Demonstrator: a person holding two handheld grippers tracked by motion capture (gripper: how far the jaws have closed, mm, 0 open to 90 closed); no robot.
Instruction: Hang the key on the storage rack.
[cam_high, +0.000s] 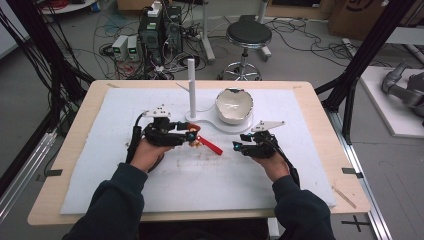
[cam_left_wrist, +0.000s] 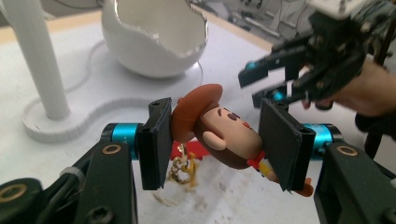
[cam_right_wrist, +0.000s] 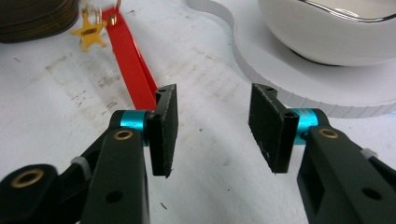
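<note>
The left gripper (cam_left_wrist: 212, 140) is pinching a toy figure (cam_left_wrist: 224, 135) between its two pads, one pad pressing on the brown hat and the other on the neck end, so the figure is lying sideways across the jaws. A red strap (cam_high: 211, 146) and a small gold star charm (cam_right_wrist: 88, 31) are hanging from the figure, the strap trailing on the white mat (cam_high: 200, 175) toward the right gripper (cam_high: 239, 146). The right gripper is resting low over the mat with its jaws spread apart and nothing between them; the end of the strap is lying just beyond its left-hand pad (cam_right_wrist: 163, 128). Ahead of both grippers, a white stand (cam_high: 192, 112) with an upright post is sitting on the mat, and a white bowl (cam_high: 233, 106) with a jagged rim is sitting on the stand's base, ahead and slightly right of the left gripper.
</note>
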